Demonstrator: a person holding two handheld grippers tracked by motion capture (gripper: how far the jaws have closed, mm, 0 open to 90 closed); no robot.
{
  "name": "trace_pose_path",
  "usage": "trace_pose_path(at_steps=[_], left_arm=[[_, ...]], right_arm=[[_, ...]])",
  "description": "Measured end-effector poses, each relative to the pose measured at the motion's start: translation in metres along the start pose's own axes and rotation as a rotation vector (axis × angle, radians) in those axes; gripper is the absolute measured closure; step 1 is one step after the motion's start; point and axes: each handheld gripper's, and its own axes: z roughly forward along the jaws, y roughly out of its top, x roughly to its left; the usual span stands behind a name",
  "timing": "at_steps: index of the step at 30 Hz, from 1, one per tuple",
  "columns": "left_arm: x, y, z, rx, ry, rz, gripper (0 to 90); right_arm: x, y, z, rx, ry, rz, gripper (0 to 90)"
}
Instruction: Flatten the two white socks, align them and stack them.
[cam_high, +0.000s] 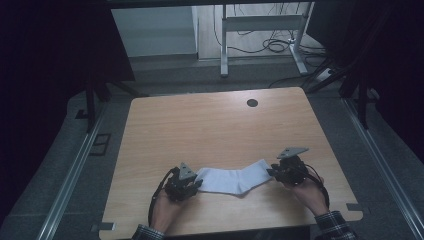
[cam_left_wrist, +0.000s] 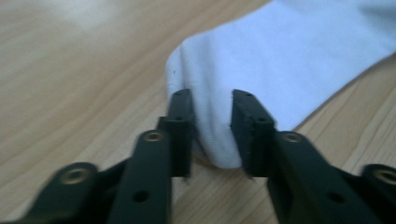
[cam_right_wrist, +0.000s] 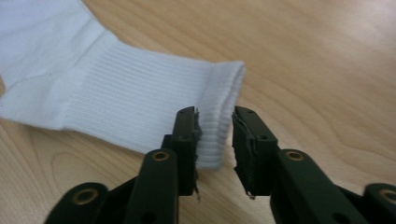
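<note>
One white sock (cam_high: 233, 180) flat on wooden surface (cam_high: 210, 130), near front edge, stretched between both grippers. Left gripper (cam_left_wrist: 212, 126) at rounded toe end, fingers (cam_left_wrist: 180, 130) parted with toe between them, a little slack at the right one, no firm pinch visible. Right gripper (cam_right_wrist: 215, 140) at ribbed cuff, fingers (cam_right_wrist: 252, 144) likewise apart, cuff edge against left finger, clear gap to the other.

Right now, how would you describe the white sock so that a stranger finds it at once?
On the wooden table, look at the near edge, between the left gripper and the right gripper. The white sock lies flat there, toe at the left jaws, ribbed cuff at the right. It is the table's one pale, soft thing.
</note>
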Motion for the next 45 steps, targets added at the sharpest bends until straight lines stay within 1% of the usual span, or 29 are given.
trace_pose_path(at_steps=[2,3,4,5,7,9,12,14,16,18,20,23,26,28,29,31,32,33,36,39,42,45], left_arm=[[0.000,0.003,-0.003,-0.024,0.011,0.001,56.4],[0.000,0.005,-0.004,-0.033,0.020,0.000,54.2],[0.001,0.005,-0.004,-0.038,0.032,-0.004,52.4],[0.002,0.006,-0.004,-0.041,0.037,-0.016,50.8],[0.006,0.005,-0.001,-0.046,0.031,-0.052,49.9],[0.009,0.004,0.002,-0.043,0.024,-0.076,49.0],[0.013,0.001,0.009,-0.029,0.014,-0.101,48.5],[0.015,0.000,0.012,-0.014,0.017,-0.105,48.6],[0.016,-0.001,0.014,-0.005,0.021,-0.107,49.6],[0.017,-0.003,0.017,0.003,0.016,-0.116,50.9],[0.017,-0.004,0.020,0.005,0.011,-0.118,52.3],[0.018,-0.005,0.021,0.001,-0.003,-0.122,55.5],[0.019,-0.004,0.022,-0.006,-0.018,-0.126,60.5],[0.020,-0.005,0.023,-0.012,-0.037,-0.123,65.3],[0.021,-0.005,0.023,-0.015,-0.050,-0.123,67.6],[0.023,-0.005,0.024,-0.022,-0.080,-0.126,73.2],[0.024,-0.005,0.024,-0.023,-0.092,-0.135,76.7],[0.025,-0.006,0.024,-0.023,-0.104,-0.150,78.3],[0.025,-0.005,0.023,-0.025,-0.102,-0.148,80.4],[0.025,-0.003,0.021,-0.025,-0.087,-0.129,80.7],[0.026,0.001,0.018,-0.030,-0.081,-0.123,80.7],[0.028,0.005,0.013,-0.040,-0.077,-0.112,80.6]], right_arm=[[-0.001,0.003,-0.005,-0.023,0.002,0.009,65.4],[-0.001,0.005,-0.006,-0.034,0.006,0.013,64.7],[-0.001,0.007,-0.006,-0.040,0.005,0.012,64.1],[-0.001,0.009,-0.006,-0.037,0.004,0.014,63.5],[0.000,0.010,0.000,-0.034,0.002,0.011,62.8],[-0.001,0.010,0.006,-0.025,-0.002,0.013,62.6],[-0.003,0.008,0.015,-0.012,-0.008,0.021,62.0],[-0.005,0.006,0.017,-0.003,-0.014,0.023,61.3],[-0.006,0.004,0.019,0.001,-0.009,0.030,60.7],[-0.007,0.002,0.021,0.005,-0.004,0.040,60.1],[-0.007,0.001,0.023,0.006,0.001,0.037,60.1],[-0.004,0.001,0.027,0.016,0.009,0.032,62.5],[-0.004,0.000,0.028,0.016,0.025,0.037,67.5],[-0.005,0.000,0.028,0.018,0.037,0.055,70.9],[-0.005,-0.001,0.028,0.019,0.048,0.070,72.3],[-0.006,0.000,0.028,0.023,0.056,0.082,75.2],[-0.005,0.000,0.028,0.025,0.056,0.086,76.5],[-0.005,0.000,0.028,0.026,0.056,0.086,77.0],[-0.002,0.002,0.027,0.032,0.039,0.071,78.4],[0.000,0.004,0.025,0.031,0.037,0.064,78.9],[0.000,0.007,0.021,0.021,0.033,0.054,78.9],[0.000,0.010,0.016,-0.001,0.034,0.051,78.9]])
